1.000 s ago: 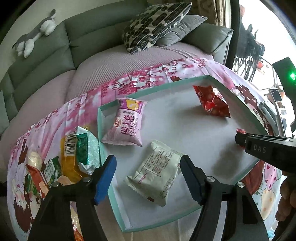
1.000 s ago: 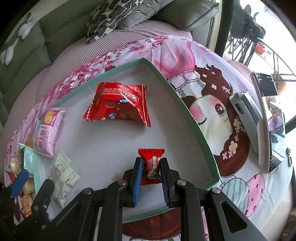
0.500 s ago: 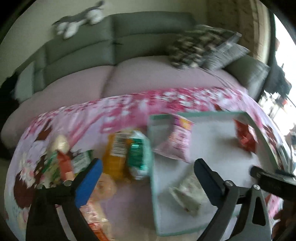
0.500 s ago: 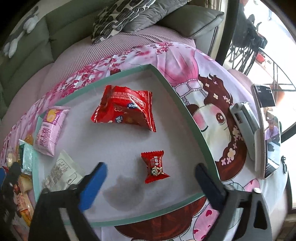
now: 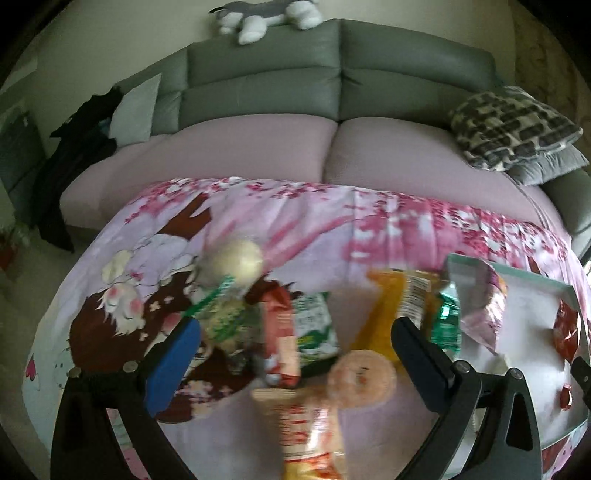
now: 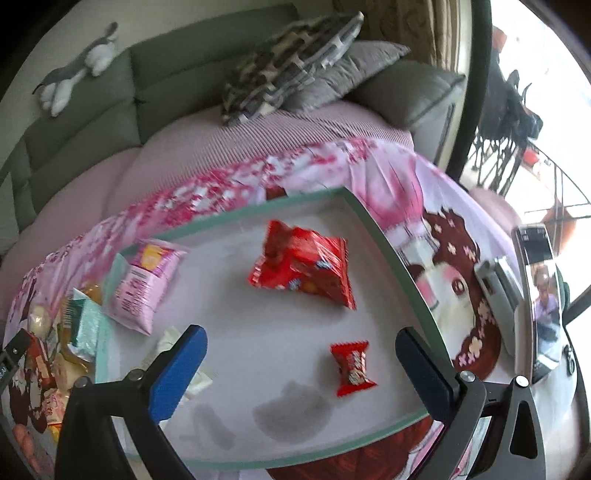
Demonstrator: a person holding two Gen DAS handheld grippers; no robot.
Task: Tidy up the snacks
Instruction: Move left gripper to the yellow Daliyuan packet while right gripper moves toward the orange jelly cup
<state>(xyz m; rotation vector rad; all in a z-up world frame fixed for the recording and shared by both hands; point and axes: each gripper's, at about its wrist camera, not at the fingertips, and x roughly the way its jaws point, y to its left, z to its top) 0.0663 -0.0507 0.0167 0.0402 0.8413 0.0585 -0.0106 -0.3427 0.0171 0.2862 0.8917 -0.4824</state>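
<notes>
A shallow tray with a teal rim (image 6: 384, 243) lies on a pink cartoon-print cloth. In it are a big red packet (image 6: 306, 267), a small red candy (image 6: 352, 367), a pink packet (image 6: 146, 282) and a white packet partly hidden by my right finger. My right gripper (image 6: 301, 373) hangs open above the tray, the small candy lying loose below between its fingers. In the left wrist view my left gripper (image 5: 291, 369) is open over a blurred heap of loose snacks (image 5: 280, 332) left of the tray (image 5: 532, 275), its jaws opening and holding nothing.
A grey sofa (image 5: 332, 81) with a patterned cushion (image 5: 513, 129) and a plush toy (image 5: 269, 14) stands behind the table. A phone (image 6: 539, 295) and a grey case (image 6: 498, 295) lie right of the tray. Dark clothing (image 5: 77, 155) hangs at the sofa's left end.
My right gripper opened, left the small red candy in the tray and lifted a little. My left gripper opened wider and swung left from the white packet to the loose snack heap.
</notes>
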